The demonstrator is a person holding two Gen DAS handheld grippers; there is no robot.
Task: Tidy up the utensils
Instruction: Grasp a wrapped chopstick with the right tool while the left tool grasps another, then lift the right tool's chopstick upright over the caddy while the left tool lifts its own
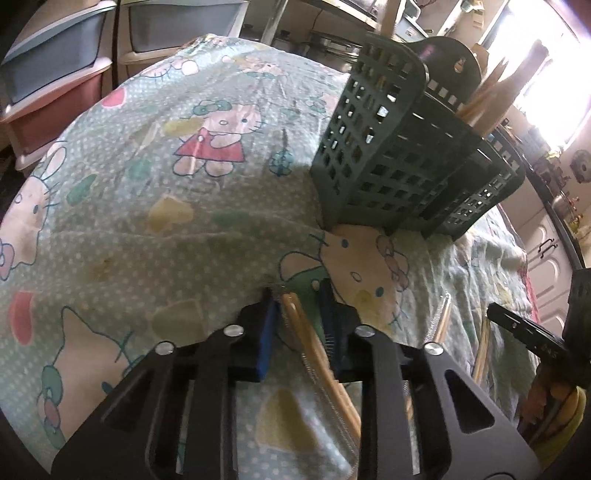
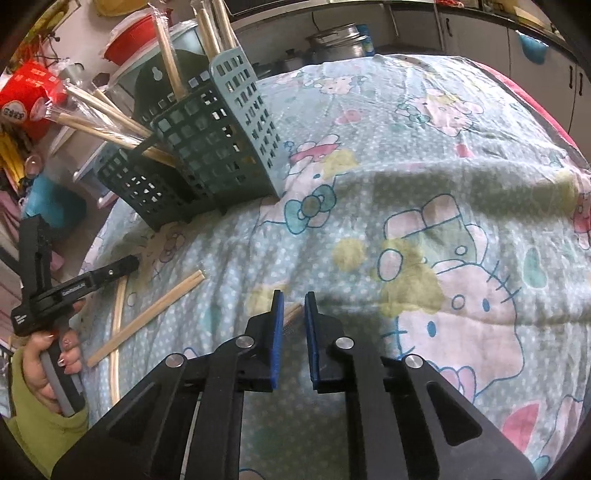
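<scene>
A green perforated utensil holder (image 1: 388,155) (image 2: 207,147) stands on a cartoon-cat print cloth (image 1: 166,221) (image 2: 424,166). Several wrapped chopsticks (image 2: 170,55) stick out of its top. My left gripper (image 1: 297,295) is shut on a plastic-wrapped pair of chopsticks (image 1: 317,362) that runs back between its blue pads. My right gripper (image 2: 293,295) has its pads close together on the end of another chopstick pair (image 2: 293,313). A loose pair (image 2: 147,314) lies on the cloth between the two grippers. In the right wrist view, a hand in a green sleeve holds the left gripper (image 2: 125,266).
Plastic storage drawers (image 1: 55,74) stand beyond the cloth's far left edge. Metal pots (image 2: 336,40) and cabinets (image 2: 472,33) line the back. Red containers (image 2: 26,96) and clutter sit past the holder. A long thin stick (image 2: 117,332) lies near the cloth's left edge.
</scene>
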